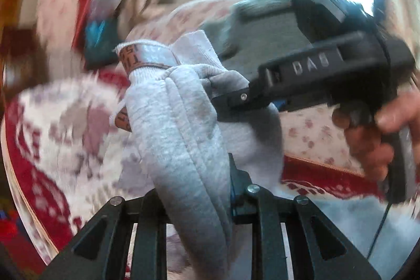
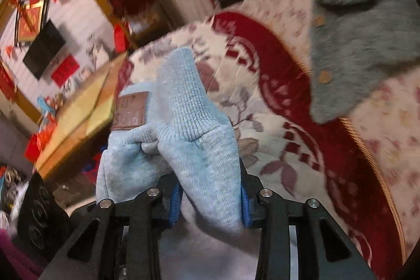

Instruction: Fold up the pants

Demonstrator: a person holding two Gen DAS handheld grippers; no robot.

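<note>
- Left wrist view: the left gripper (image 1: 199,190) is pinched on a thick bunched roll of the grey pants (image 1: 181,127), which runs up from between its fingers towards the ribbed waistband with its brown label (image 1: 143,61).
- Left wrist view: to the right of the pants, the right gripper (image 1: 228,99) comes in sideways, its tip buried in the same cloth; a bare hand (image 1: 372,138) holds its handle.
- Left wrist view: the pants hang above the red and cream flowered blanket (image 1: 60,127), not spread flat on it. Blur suggests the cloth is being carried.
- Right wrist view: the right gripper (image 2: 210,201) is clamped on a gathered wad of the pants (image 2: 189,127), cloth filling the gap between the blue pads (image 2: 245,204). The brown label (image 2: 131,109) sits just left of the wad.
- Right wrist view: to the right of the pants and well apart lies a fluffy grey garment (image 2: 351,38) with buttons on the blanket (image 2: 275,106).
- Judged step: both claws hold the waistband end aloft, apparently before laying out or bringing one half over the other.
- Next move calls for drawing the two grips apart to flatten the bunching, then lowering the pants onto bare blanket away from the fluffy garment.
</note>
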